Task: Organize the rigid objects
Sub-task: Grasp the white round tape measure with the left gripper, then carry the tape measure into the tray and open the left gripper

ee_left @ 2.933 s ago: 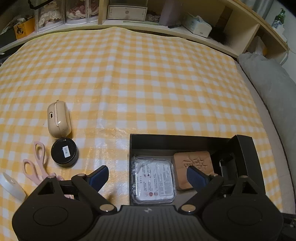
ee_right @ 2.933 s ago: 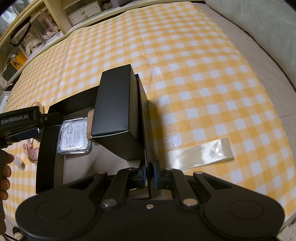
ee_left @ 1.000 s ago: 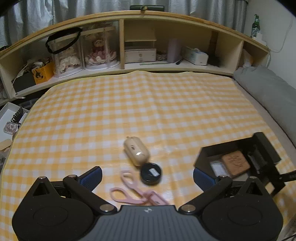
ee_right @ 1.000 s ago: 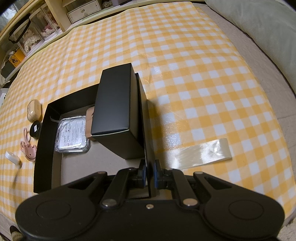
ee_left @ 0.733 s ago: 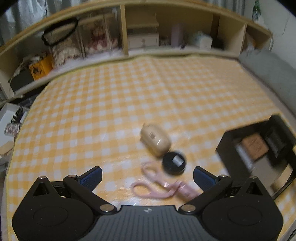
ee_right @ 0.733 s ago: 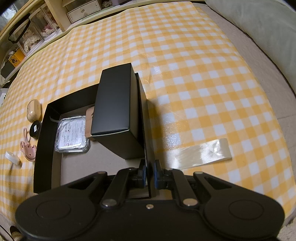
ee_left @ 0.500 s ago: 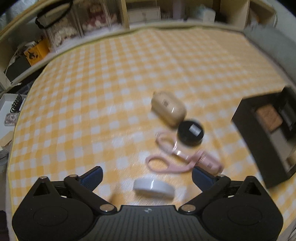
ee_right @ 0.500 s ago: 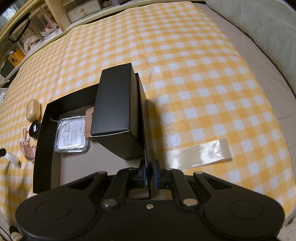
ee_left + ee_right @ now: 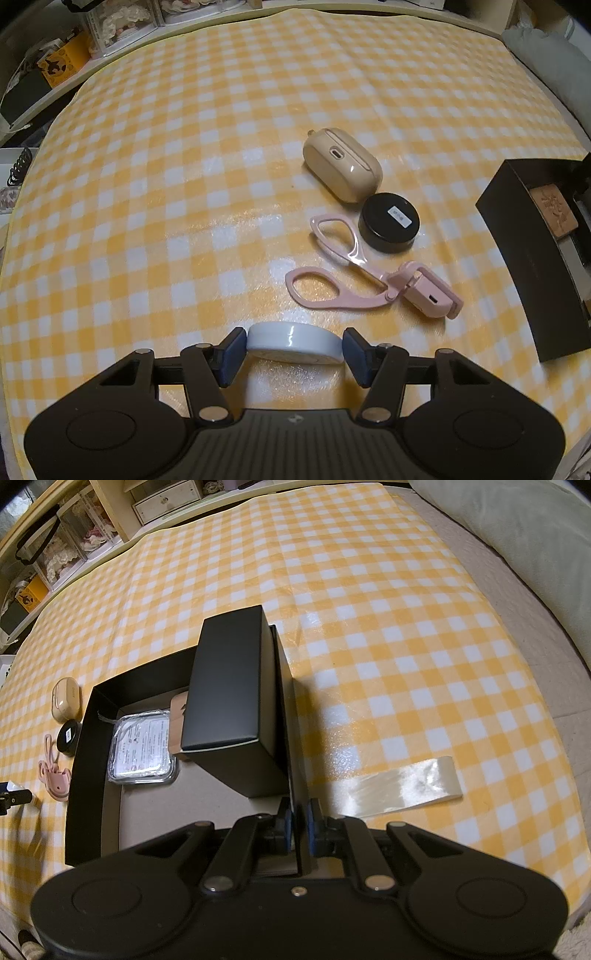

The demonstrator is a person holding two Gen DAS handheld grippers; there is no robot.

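Yellow checked cloth covers the surface. Black box: right gripper pinches its right wall, jaws pressed together on it; black inner box and clear packet sit ahead-left. Left gripper jaws closing, white round tin between the pads, contact unclear. Pink eyelash curler, beige case, black jar lie ahead-right.

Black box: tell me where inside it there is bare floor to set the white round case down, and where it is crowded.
Inside the black box, the bare floor lies nearest the camera, below the clear plastic case and left of the tall black inner box. The far end is crowded: clear case, brown tile and inner box sit close together.
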